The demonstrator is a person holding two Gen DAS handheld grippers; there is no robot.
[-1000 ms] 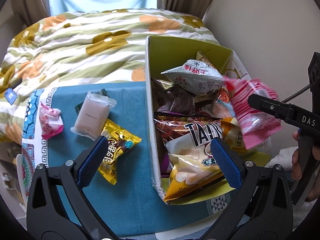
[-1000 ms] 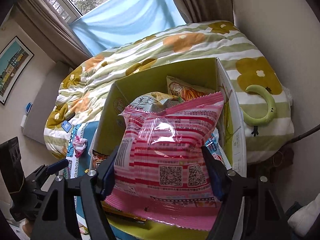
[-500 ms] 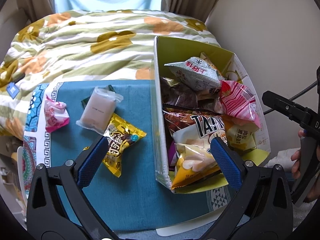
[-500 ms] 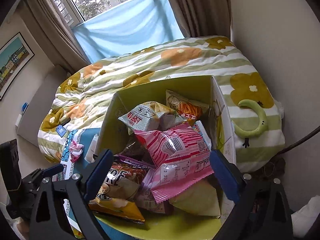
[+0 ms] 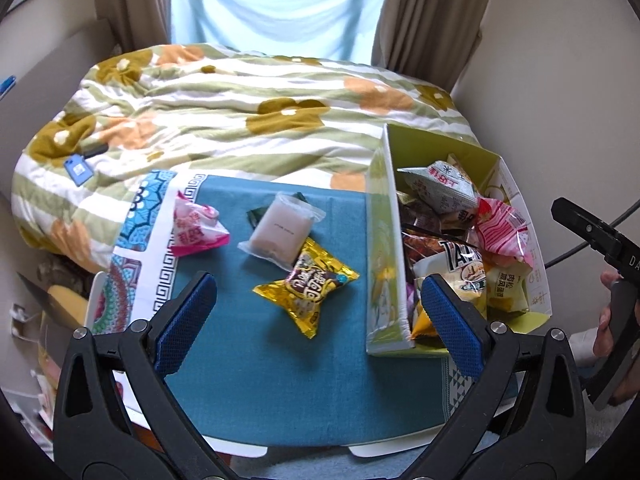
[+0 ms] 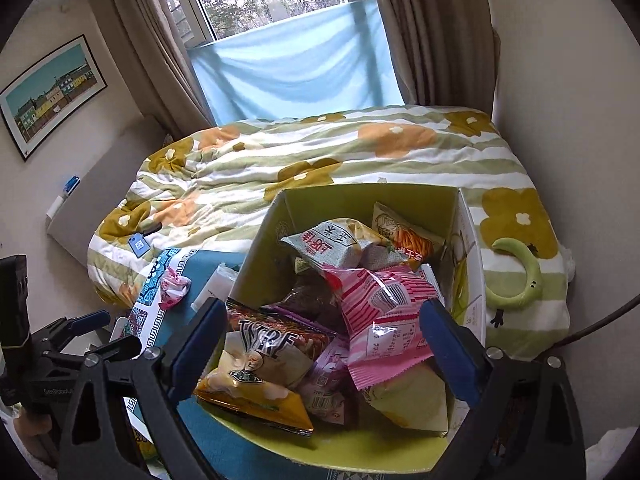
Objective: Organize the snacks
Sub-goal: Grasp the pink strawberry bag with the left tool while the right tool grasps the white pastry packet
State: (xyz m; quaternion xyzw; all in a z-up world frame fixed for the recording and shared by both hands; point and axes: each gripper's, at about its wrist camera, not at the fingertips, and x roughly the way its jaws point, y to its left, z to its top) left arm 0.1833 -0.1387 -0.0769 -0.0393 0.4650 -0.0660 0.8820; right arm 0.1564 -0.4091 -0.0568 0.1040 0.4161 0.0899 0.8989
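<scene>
A green cardboard box (image 5: 383,216) full of snack bags stands at the right of the blue cloth (image 5: 280,380); it also shows in the right wrist view (image 6: 264,248). A pink striped bag (image 6: 384,320) lies on top of the pile, also seen in the left wrist view (image 5: 504,232). On the cloth lie a yellow bag (image 5: 308,288), a pale clear-wrapped pack (image 5: 280,232) and a small pink bag (image 5: 196,232). My left gripper (image 5: 316,312) is open above the yellow bag. My right gripper (image 6: 324,344) is open and empty above the box.
A bed with a flowered striped quilt (image 5: 224,116) lies behind the cloth. A green curved toy (image 6: 520,280) rests on the quilt right of the box. A wall is close on the right (image 5: 560,80). The window and curtains are at the back.
My right gripper let go of the pink striped bag, which now lies in the box, and drew back and up. My left gripper pulled back, away from the box.
</scene>
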